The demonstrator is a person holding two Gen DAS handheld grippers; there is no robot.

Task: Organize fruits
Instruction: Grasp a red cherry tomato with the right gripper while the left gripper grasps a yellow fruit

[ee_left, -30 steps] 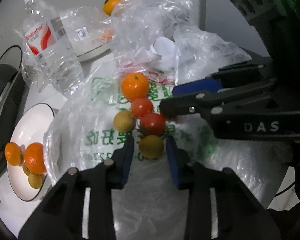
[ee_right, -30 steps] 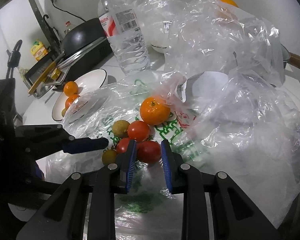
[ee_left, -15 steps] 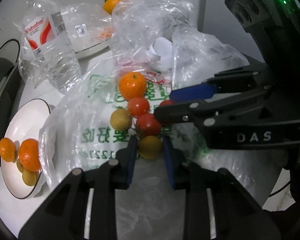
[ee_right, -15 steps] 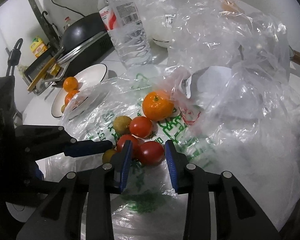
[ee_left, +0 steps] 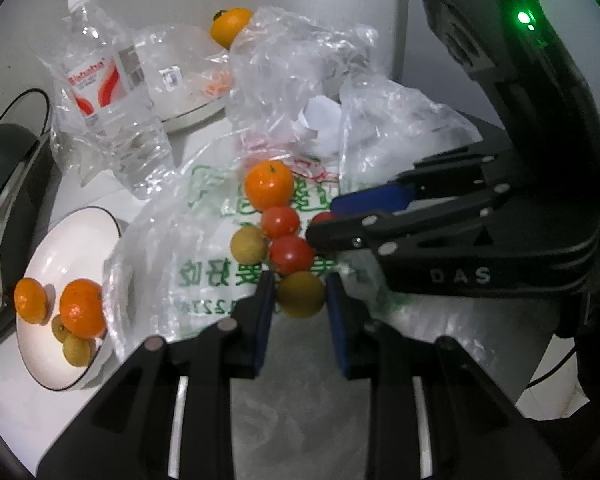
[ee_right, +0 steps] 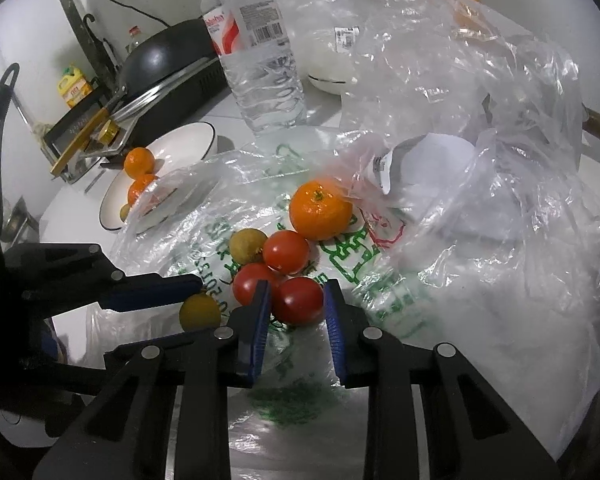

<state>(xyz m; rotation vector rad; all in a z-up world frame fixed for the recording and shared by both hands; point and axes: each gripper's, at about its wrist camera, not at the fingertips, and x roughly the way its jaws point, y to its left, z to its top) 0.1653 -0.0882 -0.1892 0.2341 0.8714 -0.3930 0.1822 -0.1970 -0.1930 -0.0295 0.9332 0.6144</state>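
Small fruits lie in a heap on a printed plastic bag (ee_left: 204,280): a tangerine (ee_left: 269,185), two loose red tomatoes (ee_left: 280,222), and a yellow-brown fruit (ee_left: 249,245). My left gripper (ee_left: 299,282) is shut on another yellow-brown fruit (ee_left: 300,296) at the near end of the heap. In the right wrist view my right gripper (ee_right: 296,286) has its jaws closing, and its blue pads touch both sides of a red tomato (ee_right: 298,300). The two grippers stand close together, crossing at the heap.
A white black-rimmed plate (ee_left: 60,240) at the left holds two tangerines and small yellow fruits. Behind the heap are a water bottle (ee_left: 112,96), crumpled clear bags (ee_left: 300,60), a white bowl (ee_left: 188,108) and an orange (ee_left: 230,30). A black pan (ee_right: 168,56) sits far left.
The left pads have closed in onto the yellow-brown fruit. The right jaws widened around the red tomato, then narrowed onto it. Neither hand has travelled noticeably.
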